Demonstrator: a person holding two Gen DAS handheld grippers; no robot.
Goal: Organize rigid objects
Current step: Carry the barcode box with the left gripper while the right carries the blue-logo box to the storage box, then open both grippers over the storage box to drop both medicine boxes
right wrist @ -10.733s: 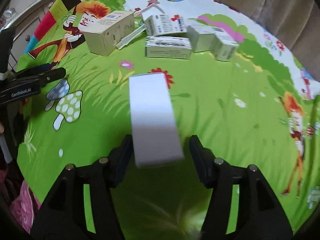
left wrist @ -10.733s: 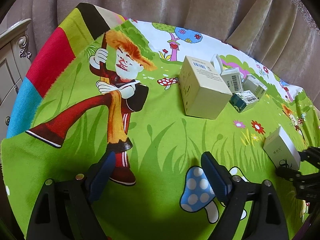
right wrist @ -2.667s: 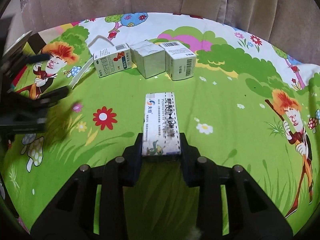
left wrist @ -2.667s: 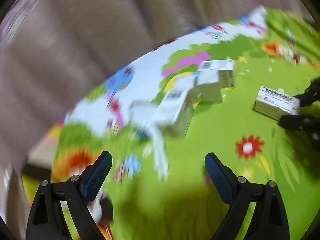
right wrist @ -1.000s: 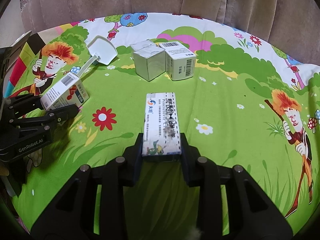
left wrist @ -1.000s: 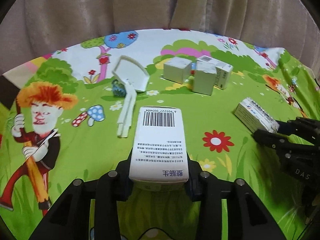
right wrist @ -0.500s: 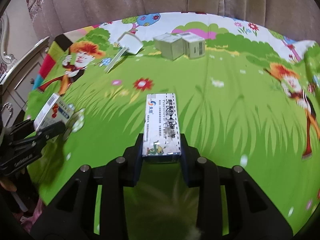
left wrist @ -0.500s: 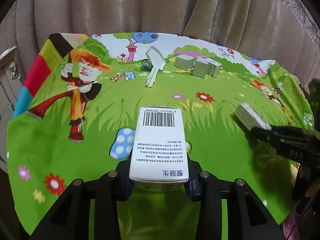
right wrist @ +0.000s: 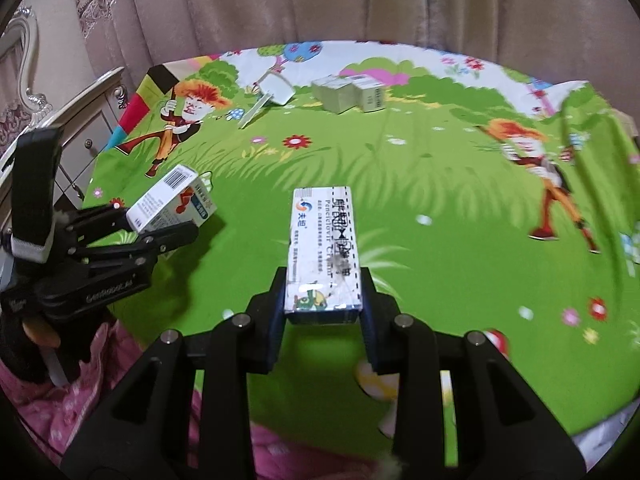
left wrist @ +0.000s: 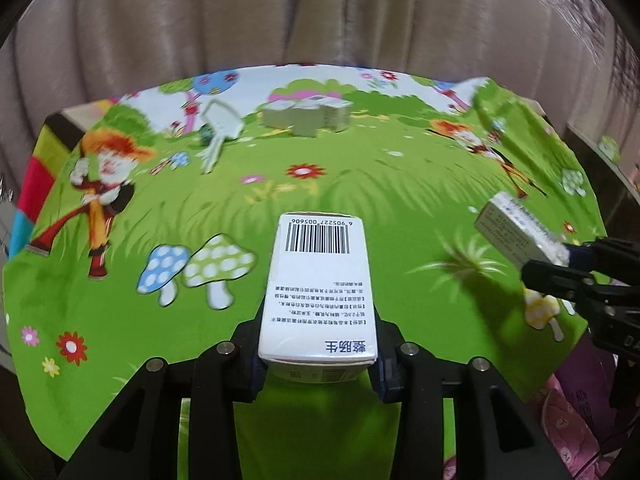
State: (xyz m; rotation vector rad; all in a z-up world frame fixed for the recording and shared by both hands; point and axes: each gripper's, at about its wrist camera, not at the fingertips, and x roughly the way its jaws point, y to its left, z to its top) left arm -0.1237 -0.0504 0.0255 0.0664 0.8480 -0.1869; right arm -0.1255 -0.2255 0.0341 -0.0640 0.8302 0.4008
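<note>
My left gripper (left wrist: 318, 354) is shut on a white box with a barcode (left wrist: 318, 284), held above the near part of the cartoon tablecloth (left wrist: 360, 184). In the right wrist view that same white box with a barcode (right wrist: 172, 202) shows at the left, clamped in the left gripper (right wrist: 160, 226). My right gripper (right wrist: 322, 308) is shut on a narrow white and blue medicine box (right wrist: 323, 248); the narrow medicine box (left wrist: 516, 230) also appears at the right of the left wrist view. Small boxes (right wrist: 348, 94) stand grouped at the far side of the cloth.
A white flat piece with a long handle (right wrist: 272, 90) lies left of the grouped boxes. Curtains (right wrist: 360, 0) hang behind the table. A silver-trimmed cabinet (right wrist: 76, 108) stands at the left. Pink patterned fabric (right wrist: 100, 380) lies below the table's near edge.
Both grippers have pulled back toward the near edge with their boxes still held. The grouped boxes and the white handled piece now look smaller and farther away.
</note>
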